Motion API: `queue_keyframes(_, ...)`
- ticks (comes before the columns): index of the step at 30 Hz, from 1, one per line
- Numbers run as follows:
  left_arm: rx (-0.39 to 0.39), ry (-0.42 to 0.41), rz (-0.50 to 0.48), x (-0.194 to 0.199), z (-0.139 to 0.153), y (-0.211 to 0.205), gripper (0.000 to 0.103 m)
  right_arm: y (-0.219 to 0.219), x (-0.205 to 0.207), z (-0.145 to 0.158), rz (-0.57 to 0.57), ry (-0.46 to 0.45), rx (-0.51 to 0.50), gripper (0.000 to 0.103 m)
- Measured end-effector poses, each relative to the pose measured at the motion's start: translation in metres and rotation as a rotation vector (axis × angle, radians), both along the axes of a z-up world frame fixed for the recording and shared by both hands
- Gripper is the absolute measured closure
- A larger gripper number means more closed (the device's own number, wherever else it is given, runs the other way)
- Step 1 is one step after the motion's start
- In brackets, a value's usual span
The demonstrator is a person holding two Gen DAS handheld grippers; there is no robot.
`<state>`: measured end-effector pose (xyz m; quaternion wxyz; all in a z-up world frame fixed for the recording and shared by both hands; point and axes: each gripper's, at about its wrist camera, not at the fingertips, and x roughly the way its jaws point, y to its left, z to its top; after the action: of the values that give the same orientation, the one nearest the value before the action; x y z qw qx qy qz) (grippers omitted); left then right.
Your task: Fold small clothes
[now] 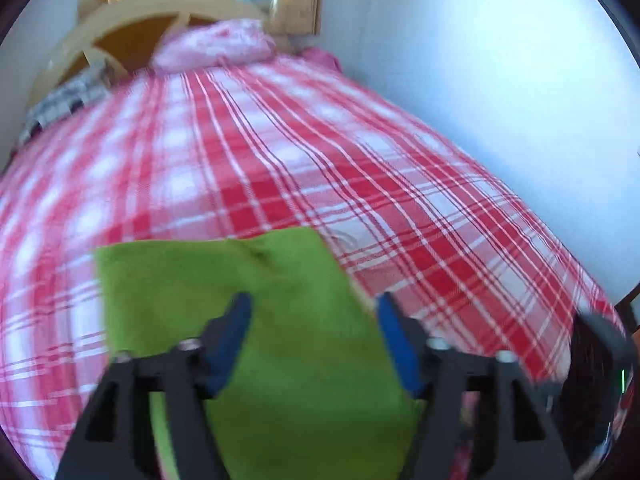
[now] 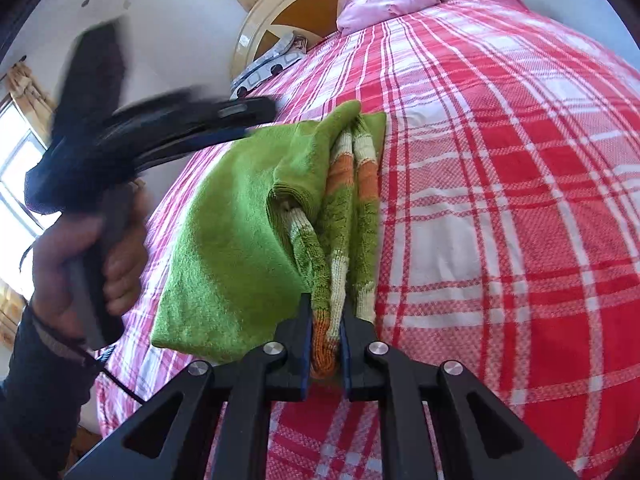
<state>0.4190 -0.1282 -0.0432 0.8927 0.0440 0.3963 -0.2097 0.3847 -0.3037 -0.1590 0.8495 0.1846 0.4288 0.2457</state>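
A green fuzzy garment point(image 2: 224, 232) with orange and cream striped cuffs lies folded on the red plaid bed point(image 2: 500, 160). My right gripper point(image 2: 326, 312) is shut on its striped edge near the front. In the left wrist view the garment point(image 1: 280, 320) lies flat under my left gripper point(image 1: 314, 304), which is open with its blue fingers point(image 1: 236, 320) spread above the cloth. The left gripper also shows blurred in the right wrist view point(image 2: 168, 128), held by a hand over the garment's far left side.
A pink pillow point(image 2: 392, 0) and a grey patterned cloth point(image 2: 272, 64) lie at the wooden headboard point(image 2: 304, 4). A pale wall point(image 1: 500, 100) runs along the bed's right side. A window point(image 2: 16, 168) is at the left.
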Motion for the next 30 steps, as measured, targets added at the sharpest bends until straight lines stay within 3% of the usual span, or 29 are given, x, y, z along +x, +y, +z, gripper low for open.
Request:
queue_keyframes(2, 0.036, -0.048, 0.024, -0.025, 0.001, 0.025, 0.014, 0.000, -0.001, -0.001, -0.006, -0.002, 0.001, 0.093)
queue_keyframes(6, 0.097, -0.053, 0.049, -0.086, -0.018, 0.066, 0.008, 0.010, -0.007, -0.003, -0.006, -0.026, -0.056, 0.093)
queue_keyframes(10, 0.128, -0.055, 0.106, -0.131, -0.048, 0.077, 0.001, 0.010, -0.005, -0.007, -0.018, -0.028, -0.053, 0.093)
queue_keyframes(13, 0.159, -0.051, 0.111, -0.137, -0.063, 0.062, 0.001, 0.012, -0.006, -0.007, -0.032, -0.036, -0.052, 0.093)
queue_keyframes(16, 0.238, -0.080, 0.161, -0.128, -0.070, 0.048, 0.001, 0.012, -0.009, -0.006, -0.040, -0.049, -0.055, 0.093)
queue_keyframes(19, 0.220, -0.081, 0.184, -0.118, -0.073, 0.050, 0.000, 0.014, -0.011, -0.005, -0.039, -0.059, -0.068, 0.093)
queue_keyframes(22, 0.320, -0.060, 0.264, -0.106, -0.087, 0.056, 0.000, 0.016, -0.012, -0.004, -0.032, -0.064, -0.078, 0.093)
queue_keyframes(26, 0.232, -0.006, 0.356, -0.112, -0.088, 0.099, 0.000, 0.017, -0.012, -0.005, -0.021, -0.057, -0.079, 0.093)
queue_keyframes(30, 0.129, 0.055, 0.362, -0.119, -0.096, 0.120, 0.000, 0.023, -0.010, -0.006, -0.008, -0.057, -0.109, 0.093)
